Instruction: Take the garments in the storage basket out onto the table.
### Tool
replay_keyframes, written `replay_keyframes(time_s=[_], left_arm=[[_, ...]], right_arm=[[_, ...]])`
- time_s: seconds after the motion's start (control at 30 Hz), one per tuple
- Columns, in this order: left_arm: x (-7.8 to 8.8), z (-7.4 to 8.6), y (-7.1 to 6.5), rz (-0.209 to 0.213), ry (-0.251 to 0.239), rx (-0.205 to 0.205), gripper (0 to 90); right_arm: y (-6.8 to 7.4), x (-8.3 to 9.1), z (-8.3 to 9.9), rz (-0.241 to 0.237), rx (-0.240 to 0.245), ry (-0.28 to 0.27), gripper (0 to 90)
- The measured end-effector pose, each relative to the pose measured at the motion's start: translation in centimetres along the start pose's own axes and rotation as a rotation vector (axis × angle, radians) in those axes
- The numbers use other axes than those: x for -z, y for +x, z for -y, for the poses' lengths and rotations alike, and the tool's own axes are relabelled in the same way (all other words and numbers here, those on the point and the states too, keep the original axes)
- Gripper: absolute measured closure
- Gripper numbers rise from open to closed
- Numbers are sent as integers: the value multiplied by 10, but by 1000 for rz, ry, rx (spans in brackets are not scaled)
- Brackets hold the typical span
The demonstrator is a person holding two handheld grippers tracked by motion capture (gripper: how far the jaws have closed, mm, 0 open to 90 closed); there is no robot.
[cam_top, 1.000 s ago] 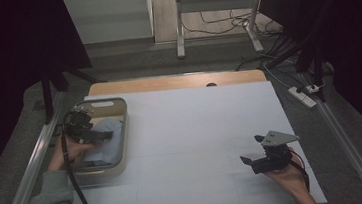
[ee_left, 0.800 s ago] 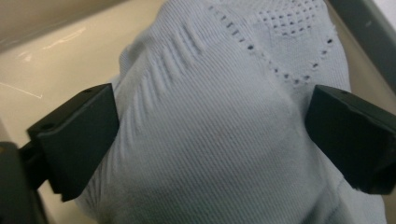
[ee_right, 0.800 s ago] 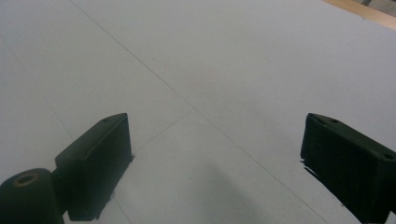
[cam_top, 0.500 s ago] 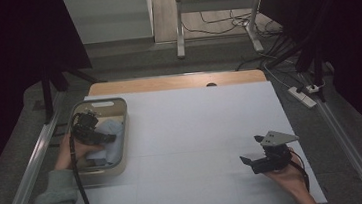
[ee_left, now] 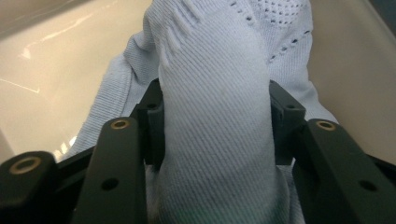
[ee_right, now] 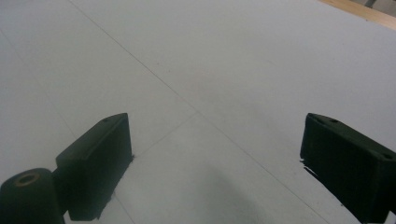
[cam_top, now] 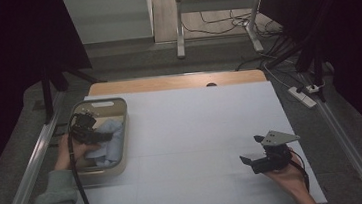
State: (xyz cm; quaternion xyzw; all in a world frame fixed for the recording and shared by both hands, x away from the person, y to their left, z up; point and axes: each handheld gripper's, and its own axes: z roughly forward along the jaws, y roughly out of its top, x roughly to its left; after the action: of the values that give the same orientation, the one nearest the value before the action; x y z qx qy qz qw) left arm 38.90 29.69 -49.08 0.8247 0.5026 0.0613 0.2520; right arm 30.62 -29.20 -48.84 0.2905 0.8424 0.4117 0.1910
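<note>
- Dim room, cables on the floor beyond; a white table [cam_top: 198,145] sits under the high camera, with a wooden strip [cam_top: 177,82] along its far edge.
- Left gripper [cam_top: 87,131] reaches into a tray [cam_top: 122,138] at the table's left side, its jaws pinching a fold of pale blue knit cloth [ee_left: 215,107].
- In the left gripper view the cloth bulges up between the two black jaws and spills past them; ribbing and a row of small eyelets suggest a sock, though I cannot be sure.
- That grip looks chosen to take a thick bunch of the fabric, probably so it comes up in one piece instead of slipping out.
- Around the cloth, the tray's smooth cream wall [ee_left: 56,70] shows on both sides, so the cloth lies inside the tray, not on the table.
- Right gripper [cam_top: 260,160] rests low at the table's near right, well apart from the tray, jaws spread wide with nothing between them.
- Its view shows bare white table [ee_right: 224,70] with faint seam lines; it seems parked, perhaps waiting to receive or help with the cloth.
</note>
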Motion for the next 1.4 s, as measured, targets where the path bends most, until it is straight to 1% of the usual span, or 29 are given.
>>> replay_keyframes(time_s=[0.13, 0.27, 0.33, 0.37, 0.4, 0.43, 0.63, 0.8, 0.93, 1.0, 1.13, 1.27, 1.3, 1.4], left_arm=[[3, 0, 1, 4, -20, -5, 555], [6, 1, 0, 10, -41, -8, 559], [8, 1, 0, 11, -59, -6, 562], [10, 1, 0, 11, -65, -13, 563], [11, 2, -1, 14, -81, -7, 563], [13, 2, 0, 16, -88, -10, 563], [23, 3, 0, 39, -139, -5, 563], [31, 5, 1, 53, -183, 2, 563], [37, 6, 2, 53, -229, 24, 563], [39, 6, 2, 61, -233, 22, 562], [44, 6, 2, 66, -263, 28, 561], [52, 8, 2, 64, -309, 40, 561], [54, 8, 2, 60, -328, 47, 561], [57, 9, 2, 58, -348, 52, 561]], right_arm=[[0, 0, 0, 2, 1, 4, 85], [0, -1, 0, -2, 1, 7, 85], [0, 0, 0, -5, 3, 5, 85], [0, 0, 0, -6, 3, 4, 85], [0, 0, 0, -4, 1, 3, 85], [0, 0, 0, -4, 1, 3, 85], [0, 0, 0, -3, 1, 0, 85], [0, 1, 0, -2, 1, 1, 85], [0, 0, 0, 0, 2, 2, 85], [0, 0, 0, 1, 2, 3, 85], [0, 1, 0, 2, 2, 3, 85], [0, 1, 0, 3, 3, 3, 85], [0, 0, 0, 4, 3, 3, 85], [0, 0, 0, 5, 3, 5, 85]])
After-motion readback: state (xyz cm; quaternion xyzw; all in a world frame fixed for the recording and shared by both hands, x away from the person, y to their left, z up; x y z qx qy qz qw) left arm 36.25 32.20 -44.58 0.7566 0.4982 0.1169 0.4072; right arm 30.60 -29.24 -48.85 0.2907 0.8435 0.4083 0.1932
